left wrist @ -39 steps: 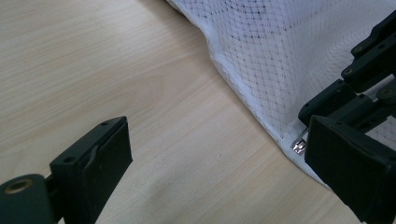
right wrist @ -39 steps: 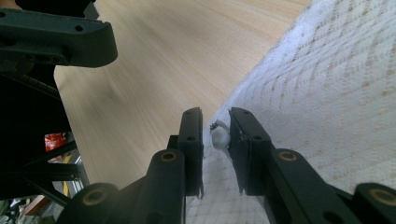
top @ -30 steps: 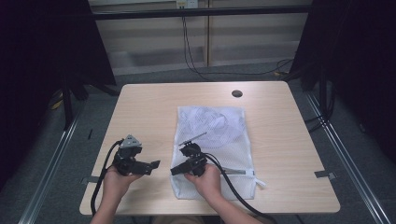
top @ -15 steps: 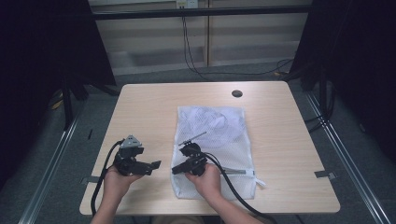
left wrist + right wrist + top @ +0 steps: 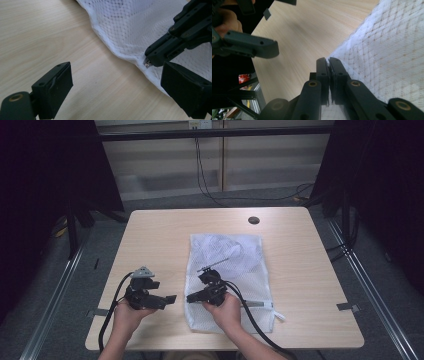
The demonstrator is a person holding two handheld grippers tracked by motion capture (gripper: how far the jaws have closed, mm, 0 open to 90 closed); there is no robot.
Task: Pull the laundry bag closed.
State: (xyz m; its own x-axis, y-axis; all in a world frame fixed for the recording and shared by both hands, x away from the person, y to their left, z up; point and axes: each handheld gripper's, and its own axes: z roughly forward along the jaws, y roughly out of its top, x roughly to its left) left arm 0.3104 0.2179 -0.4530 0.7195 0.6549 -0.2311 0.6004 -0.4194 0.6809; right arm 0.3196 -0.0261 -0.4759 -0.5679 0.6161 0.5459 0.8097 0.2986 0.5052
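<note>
**Right jaws on the bag's edge, left ones waiting**

A pale wooden table point(image 5: 165, 235) stands in front of a dim wall with cables hanging down it, and the white mesh bag point(image 5: 235, 265) lies flat on the table's middle, its zipper end nearest me. Across the last second almost nothing has shifted: both my hands sit where they were and the bag has not moved, so I judge the hold is settled and the lift has not begun. My right gripper point(image 5: 329, 60) has its jaws pressed together on the bag's left hem; a sliver of white cloth shows between them. My left gripper point(image 5: 115, 82) hangs with its jaws spread wide, holding nothing, just beside that same hem and close to the right gripper's tip. I expect its next job is to take the edge alongside.
</note>
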